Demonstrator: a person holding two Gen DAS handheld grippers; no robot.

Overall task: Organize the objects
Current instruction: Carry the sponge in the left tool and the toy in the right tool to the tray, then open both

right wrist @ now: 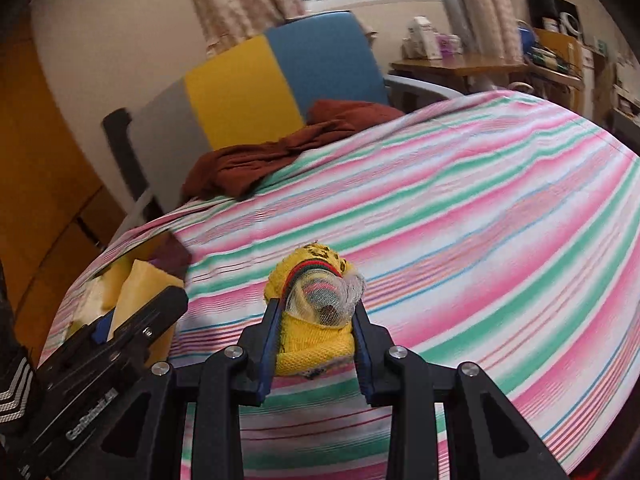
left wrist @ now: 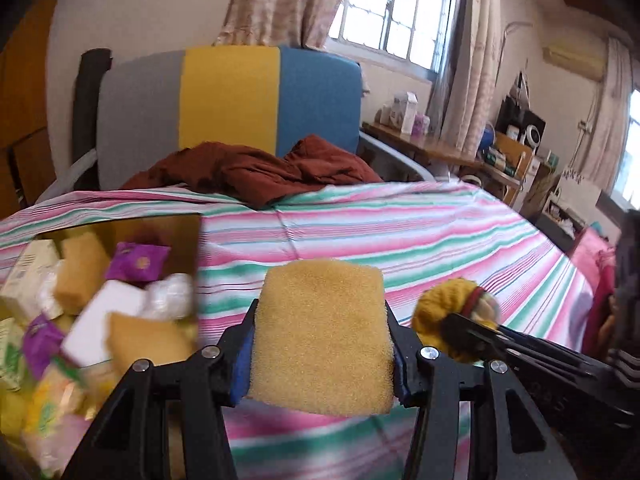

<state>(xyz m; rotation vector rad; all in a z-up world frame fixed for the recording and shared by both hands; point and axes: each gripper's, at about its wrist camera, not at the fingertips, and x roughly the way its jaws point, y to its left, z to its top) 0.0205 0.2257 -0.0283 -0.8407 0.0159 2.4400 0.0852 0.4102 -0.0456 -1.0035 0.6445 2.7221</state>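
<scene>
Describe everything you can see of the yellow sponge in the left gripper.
The yellow sponge is a rectangular block of coarse, porous foam. The left gripper is shut on it, blue pads pressing its two sides and pinching it slightly. It is held upright above the striped cloth, touching nothing else, to the right of the box of items.

box (left wrist: 100,300): I see its contents smeared by blur; the frame's left and bottom edges cut it off, and I can't read any packet.
sponge (left wrist: 322,340): my own fingers (left wrist: 240,356) hide its side faces.
yellow sock bundle (right wrist: 314,320): its lower end is hidden behind the right gripper (right wrist: 316,344).
shelf clutter (left wrist: 516,144): too small for me to name.
bed cover (right wrist: 480,220): stripes blurred, cut off at the right.
</scene>
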